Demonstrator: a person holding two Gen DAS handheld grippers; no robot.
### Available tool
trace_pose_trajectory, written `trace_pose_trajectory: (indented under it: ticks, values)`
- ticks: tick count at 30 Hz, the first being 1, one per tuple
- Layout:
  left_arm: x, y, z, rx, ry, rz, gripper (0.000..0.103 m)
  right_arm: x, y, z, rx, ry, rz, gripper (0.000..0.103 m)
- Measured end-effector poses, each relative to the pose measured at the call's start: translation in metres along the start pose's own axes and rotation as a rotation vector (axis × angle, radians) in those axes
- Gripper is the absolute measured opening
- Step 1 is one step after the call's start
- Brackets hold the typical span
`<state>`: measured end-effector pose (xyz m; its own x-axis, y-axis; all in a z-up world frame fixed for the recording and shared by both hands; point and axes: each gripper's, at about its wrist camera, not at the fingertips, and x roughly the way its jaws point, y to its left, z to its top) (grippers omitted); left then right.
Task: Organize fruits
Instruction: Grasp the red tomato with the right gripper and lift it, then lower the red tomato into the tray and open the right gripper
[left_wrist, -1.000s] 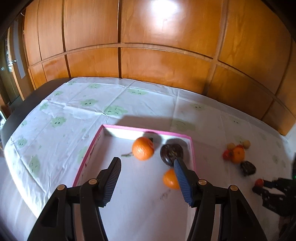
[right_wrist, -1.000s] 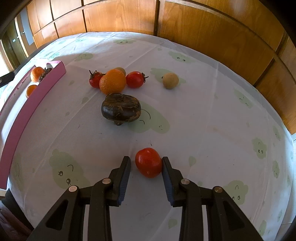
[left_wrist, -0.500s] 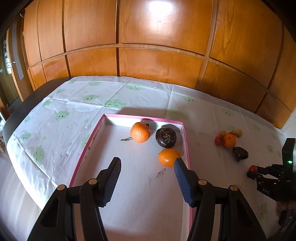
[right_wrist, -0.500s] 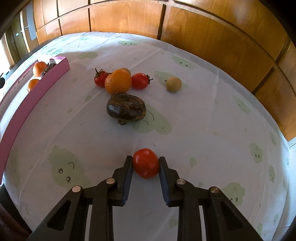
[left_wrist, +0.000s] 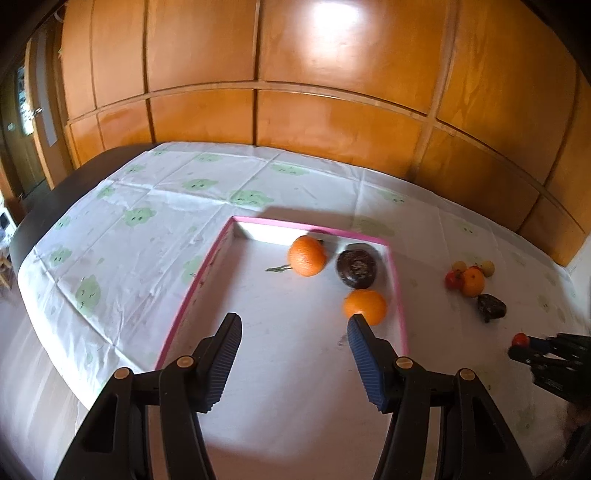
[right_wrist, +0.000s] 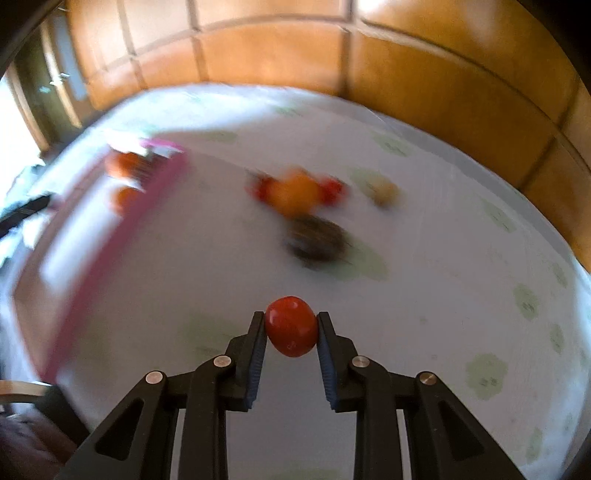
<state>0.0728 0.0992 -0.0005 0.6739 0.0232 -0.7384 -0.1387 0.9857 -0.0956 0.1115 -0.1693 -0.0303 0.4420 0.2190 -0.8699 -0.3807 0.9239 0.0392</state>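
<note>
- Your right tongs (right_wrist: 291, 330) are clamped on a small round red tomato (right_wrist: 291, 326), its blue ribbed pads pressing both sides, above the tabletop.
- Your left tongs (left_wrist: 294, 328) stand partly open with nothing between them, over a shallow white tray with a pink rim (left_wrist: 199, 284).
- In the tray lie two round oranges (left_wrist: 307, 256) and a dark brown wrinkled fruit (left_wrist: 356, 268), near its far right corner.
- On the white tabletop with green cloud prints (left_wrist: 140, 218), right of the tray, sit a cluster of small tomatoes and an orange (left_wrist: 472, 281), and another dark fruit (left_wrist: 491, 307).
</note>
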Motion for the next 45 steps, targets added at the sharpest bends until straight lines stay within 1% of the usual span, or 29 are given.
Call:
trace_pose_trajectory:
  ticks: [2,4,6,8,10,12,14,17,20,22,24,28,32,40,45]
  values:
    - [0.001,0.009,0.001,-0.026,0.0,0.013,0.061,-0.012,0.028,0.012,-0.04,-0.052,0.078,0.027]
    - [0.0,0.016,0.002,-0.046,-0.002,0.023,0.061,-0.018,0.053,0.023,-0.077,-0.089,0.137,0.027]
    - [-0.002,0.026,0.003,-0.068,-0.01,0.038,0.06,-0.021,0.079,0.035,-0.114,-0.116,0.192,0.027]
    - [-0.005,0.033,0.003,-0.08,-0.017,0.048,0.06,-0.017,0.106,0.049,-0.161,-0.13,0.229,0.027]
    - [-0.006,0.038,0.003,-0.09,-0.021,0.056,0.06,-0.011,0.123,0.057,-0.181,-0.134,0.242,0.027]
    - [-0.007,0.043,0.001,-0.097,-0.019,0.059,0.06,0.0,0.136,0.066,-0.184,-0.12,0.258,0.027]
    - [-0.007,0.047,-0.001,-0.099,-0.015,0.062,0.06,0.012,0.144,0.068,-0.205,-0.098,0.256,0.027]
    - [-0.006,0.051,-0.003,-0.102,-0.009,0.064,0.06,0.036,0.157,0.067,-0.231,-0.037,0.234,0.027]
    - [-0.004,0.054,-0.005,-0.107,-0.004,0.065,0.06,0.045,0.158,0.063,-0.229,-0.01,0.222,0.028]
    - [-0.003,0.055,-0.007,-0.104,0.002,0.066,0.06,0.05,0.158,0.065,-0.221,-0.014,0.209,0.032]
    - [-0.001,0.054,-0.009,-0.102,0.01,0.063,0.06,0.05,0.155,0.064,-0.208,-0.02,0.196,0.032]
    - [-0.001,0.048,-0.009,-0.086,0.011,0.058,0.06,0.042,0.145,0.064,-0.17,-0.05,0.212,0.032]
    - [-0.005,0.038,-0.007,-0.054,-0.006,0.054,0.06,0.027,0.135,0.061,-0.12,-0.094,0.23,0.032]
    - [-0.016,0.015,-0.004,0.023,-0.039,0.026,0.06,0.003,0.106,0.049,-0.048,-0.132,0.2,0.033]
    - [-0.021,-0.002,-0.005,0.072,-0.047,0.01,0.06,-0.008,0.083,0.042,-0.011,-0.144,0.159,0.033]
